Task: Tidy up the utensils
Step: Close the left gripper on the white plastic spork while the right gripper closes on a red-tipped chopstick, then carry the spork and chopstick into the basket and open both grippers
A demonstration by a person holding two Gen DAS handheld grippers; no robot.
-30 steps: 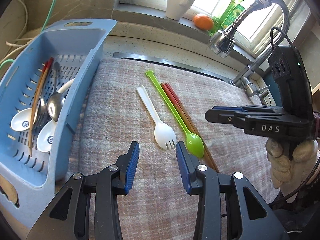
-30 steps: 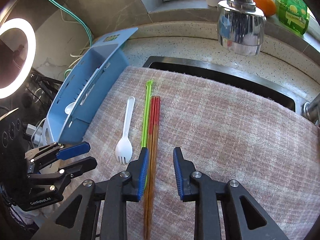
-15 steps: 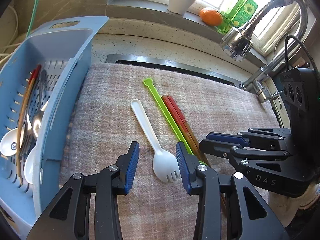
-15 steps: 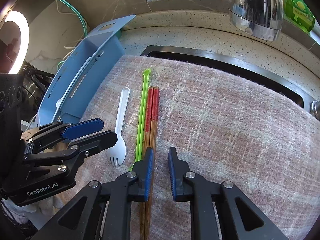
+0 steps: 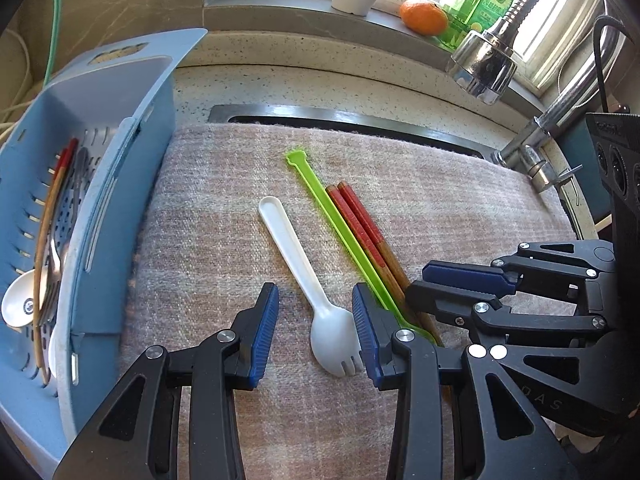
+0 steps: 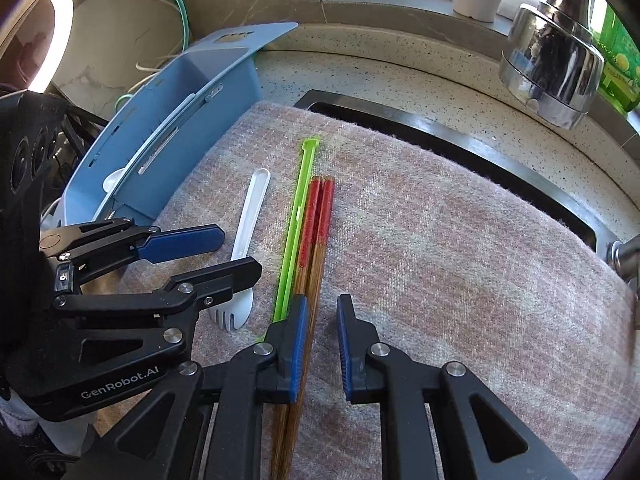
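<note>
Both grippers lower: left gripper [image 5: 316,336] wide around spork [image 5: 316,304], right gripper [image 6: 322,340] just narrowed, empty; basket's [image 5: 120,184] cutlery only leftward.

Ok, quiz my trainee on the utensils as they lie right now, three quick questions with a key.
1. True or false: the white spork lies inside the blue basket.
2. What lies directly between the white spork and the chopsticks? A) green spoon B) metal fork C) orange
3. Which utensil sits between the fingers of the left gripper?

Key:
1. False: it lies on the cloth.
2. A.
3. The white spork; the gripper is open around it, not clamped.
</note>
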